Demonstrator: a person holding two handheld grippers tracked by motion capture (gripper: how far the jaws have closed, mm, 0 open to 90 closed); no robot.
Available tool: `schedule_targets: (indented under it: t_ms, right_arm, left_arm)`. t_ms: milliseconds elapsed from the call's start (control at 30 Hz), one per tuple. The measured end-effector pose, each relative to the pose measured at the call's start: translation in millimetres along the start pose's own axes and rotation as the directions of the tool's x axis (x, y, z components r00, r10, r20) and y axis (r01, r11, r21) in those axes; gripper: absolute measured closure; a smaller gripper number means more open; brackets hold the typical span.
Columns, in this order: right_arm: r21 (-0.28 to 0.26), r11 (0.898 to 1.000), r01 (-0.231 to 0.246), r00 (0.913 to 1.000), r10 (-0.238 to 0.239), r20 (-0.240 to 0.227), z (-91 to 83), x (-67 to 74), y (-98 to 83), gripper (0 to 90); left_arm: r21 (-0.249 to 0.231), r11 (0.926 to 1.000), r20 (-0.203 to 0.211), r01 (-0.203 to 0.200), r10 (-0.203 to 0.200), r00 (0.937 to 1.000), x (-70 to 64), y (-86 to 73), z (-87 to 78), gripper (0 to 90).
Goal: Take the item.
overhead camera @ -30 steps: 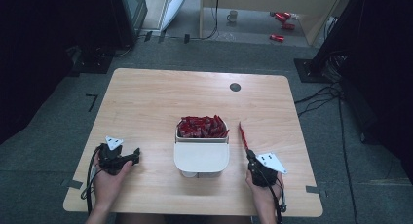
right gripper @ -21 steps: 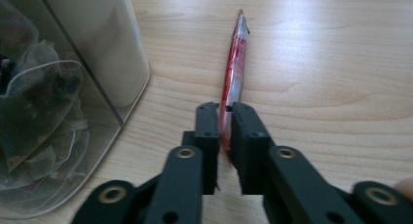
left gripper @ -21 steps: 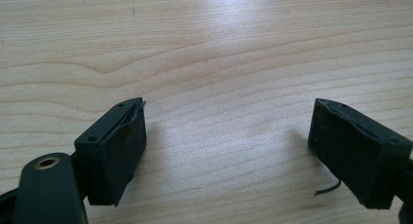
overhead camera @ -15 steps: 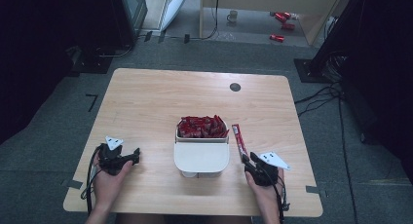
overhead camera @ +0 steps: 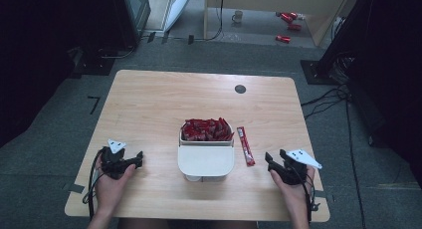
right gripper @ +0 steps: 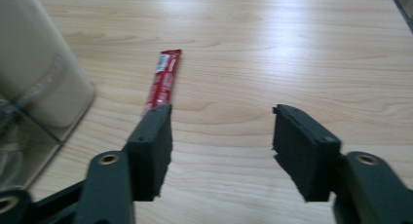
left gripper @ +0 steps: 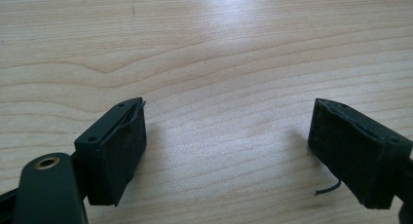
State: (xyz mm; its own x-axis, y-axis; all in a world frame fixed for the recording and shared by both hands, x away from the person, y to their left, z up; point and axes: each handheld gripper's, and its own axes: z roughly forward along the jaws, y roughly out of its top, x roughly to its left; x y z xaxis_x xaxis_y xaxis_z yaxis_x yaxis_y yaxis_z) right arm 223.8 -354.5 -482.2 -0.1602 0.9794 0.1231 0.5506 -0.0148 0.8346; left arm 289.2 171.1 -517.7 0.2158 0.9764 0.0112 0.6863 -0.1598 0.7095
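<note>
A long red sachet lies flat on the wooden table just right of the white box; it appears again ahead of my right gripper's left jaw. My right gripper sits near the front right of the table, a little behind the sachet, open, its jaws having just been opening with nothing between them. The box's far compartment is packed with several red sachets. At the front left my left gripper rests open over bare wood.
The white box's wall stands close to the left of my right gripper. A dark round hole marks the table's far right. Beyond the table are a mug and red items on the floor.
My right gripper held the red sachet upright, laid it down right of the box, let go and drew back to the right. The left hand has not moved.
</note>
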Motion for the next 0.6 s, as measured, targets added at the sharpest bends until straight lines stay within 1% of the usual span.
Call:
schedule_targets:
  t_ms: [33,67,100,133,167,233,300,333,367,433,500,600]
  right_arm:
    - [0.008,1.0,0.002,0.9998,-0.003,0.018,0.0,-4.4,0.2,32.0]
    - [0.023,1.0,-0.001,0.9991,0.0,0.043,0.0,-13.7,0.3,26.7]
    - [0.023,1.0,-0.001,0.9991,0.0,0.043,0.0,-13.7,0.3,26.7]
    - [0.039,0.999,-0.009,0.9981,0.006,0.061,0.1,-23.6,-0.5,20.4]
    - [0.039,0.999,-0.009,0.9981,0.006,0.061,0.1,-23.6,-0.5,20.4]
    - [0.06,0.998,-0.019,0.9964,0.014,0.083,0.2,-33.0,-3.0,15.1]
    - [0.074,0.997,-0.033,0.9934,0.025,0.112,0.3,-41.0,-7.1,12.7]
    - [0.097,0.994,-0.045,0.9914,0.033,0.127,2.0,-47.2,-11.8,11.1]
    - [0.097,0.994,-0.045,0.9914,0.033,0.127,2.0,-47.2,-11.8,7.9]
    - [0.146,0.989,-0.022,0.9901,0.001,0.141,5.7,-50.0,-16.3,3.2]
    - [0.183,0.983,0.004,0.9903,-0.03,0.136,8.2,-50.1,-19.7,2.5]
    - [0.206,0.978,0.017,0.9894,-0.046,0.138,10.3,-50.7,-22.7,2.5]
  left_arm:
    - [0.0,1.0,0.0,0.0,0.0,1.0,0.0,0.0,0.0,14.7]
    - [0.0,1.0,0.0,-0.002,0.002,1.0,0.0,-0.2,-0.2,14.7]
    - [0.0,1.0,0.0,-0.002,0.002,1.0,-0.2,-0.3,-0.3,14.7]
    - [0.0,1.0,0.001,-0.002,0.002,1.0,-0.2,-0.3,-0.3,14.7]
    - [0.0,1.0,0.001,-0.002,0.002,1.0,-0.2,-0.3,-0.3,14.7]
    - [0.0,1.0,0.0,-0.003,0.003,1.0,-0.2,-0.3,-0.3,14.6]
    - [0.0,1.0,0.0,-0.003,0.003,1.0,-0.2,-0.3,-0.4,14.6]
    - [0.0,1.0,0.0,-0.003,0.003,1.0,-0.2,-0.3,-0.4,14.7]
    - [0.0,1.0,0.0,-0.003,0.003,1.0,-0.2,-0.3,-0.3,14.7]
    - [0.0,1.0,0.001,-0.004,0.004,1.0,-0.1,-0.3,-0.4,14.6]
    - [-0.001,1.0,0.001,-0.002,0.002,1.0,-0.3,-0.4,-0.4,14.6]
    - [0.0,1.0,0.002,-0.004,0.004,1.0,-0.4,-0.6,-0.6,14.7]
